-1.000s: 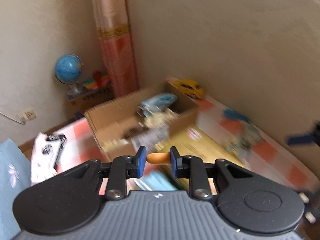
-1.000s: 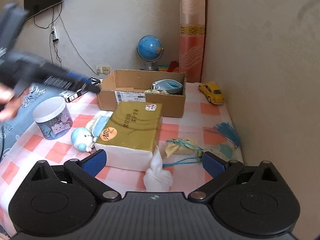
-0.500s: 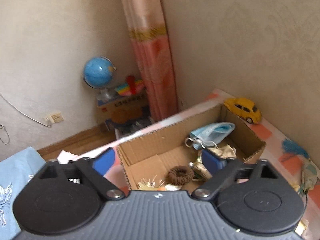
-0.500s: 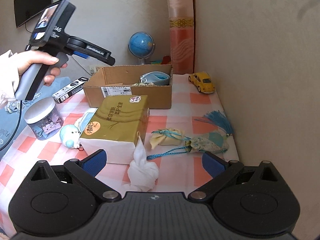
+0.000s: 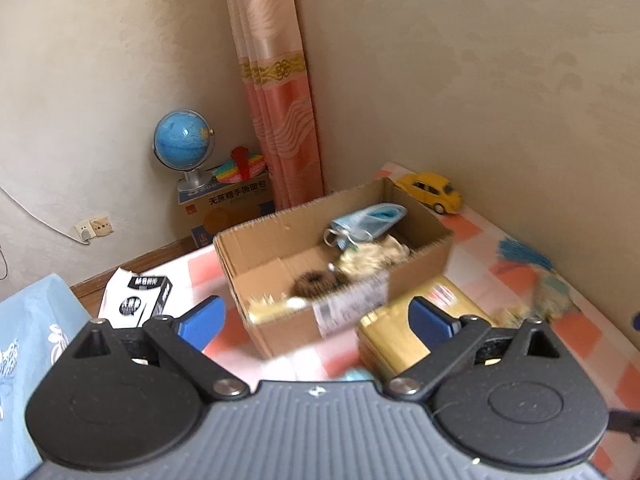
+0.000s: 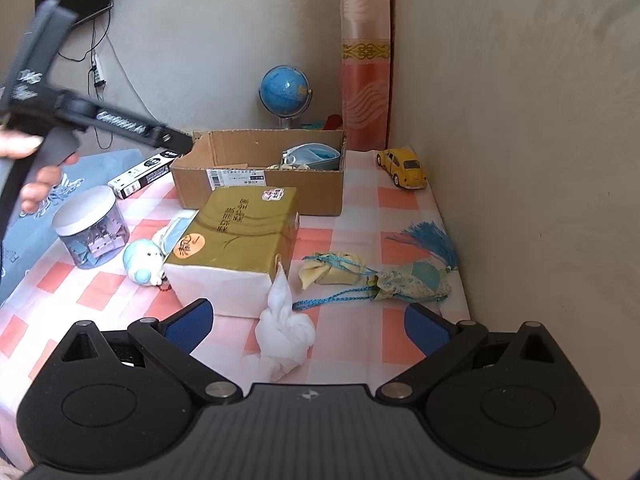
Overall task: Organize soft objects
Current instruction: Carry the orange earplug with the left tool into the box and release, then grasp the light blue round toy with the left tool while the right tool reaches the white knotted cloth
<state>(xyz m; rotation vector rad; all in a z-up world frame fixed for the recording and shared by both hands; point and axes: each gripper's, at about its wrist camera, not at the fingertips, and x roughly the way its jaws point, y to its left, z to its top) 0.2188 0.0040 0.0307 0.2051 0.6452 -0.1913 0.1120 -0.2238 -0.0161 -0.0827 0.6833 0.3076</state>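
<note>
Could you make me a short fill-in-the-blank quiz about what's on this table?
1. The blue face mask lies inside the ____ box.
2. The toy car is ____ in colour.
3. The white tissue lies in front of the ____ pack.
4. The right gripper has its jaws ____.

Missing words: cardboard; yellow; gold; open

Pink-checked tablecloth [image 6: 360, 236] carrying cardboard box [image 6: 260, 188] at twelve o'clock, tissue pack [image 6: 236, 240] centre, yellow toy car [image 6: 404, 168] at one, jar [image 6: 90, 226] at nine, seemingly a sachet [image 6: 412, 284] at three.
</note>
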